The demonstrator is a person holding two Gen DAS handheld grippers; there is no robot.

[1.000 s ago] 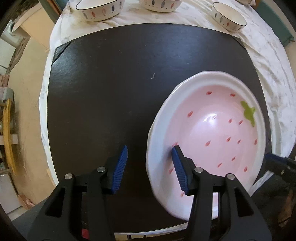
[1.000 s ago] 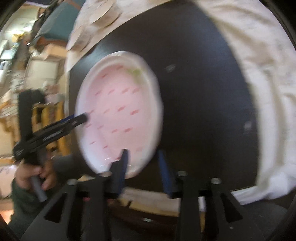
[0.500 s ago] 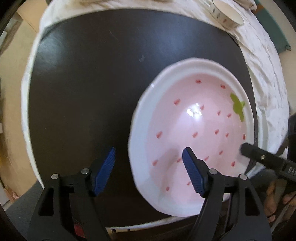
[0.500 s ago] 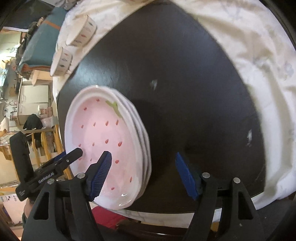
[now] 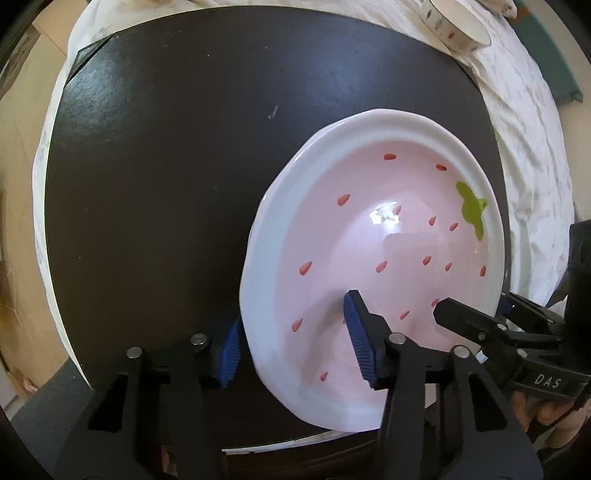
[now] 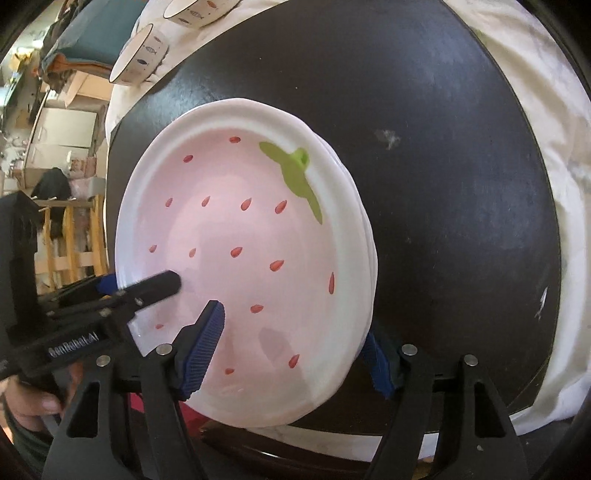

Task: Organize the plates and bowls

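Note:
A stack of pink strawberry plates with white rims lies on a black mat. My left gripper points down over the stack's left rim, one blue pad outside the edge and the other above the pink inside. Its jaws are closing with the rim between them, and I see no firm press. From the right wrist view it reaches in at the left. My right gripper stands wide across the near right rim, one pad over the inside and one under the edge. It shows in the left wrist view at the right.
White bowls with fish marks stand on the white cloth beyond the mat. The cloth drapes over the table's edges. A person's hand holds each gripper. A wooden chair stands off the table's side.
My left gripper widened, then narrowed again around the left rim. My right gripper came closer and lower, spread wider, and now straddles the right rim instead of standing beside it.

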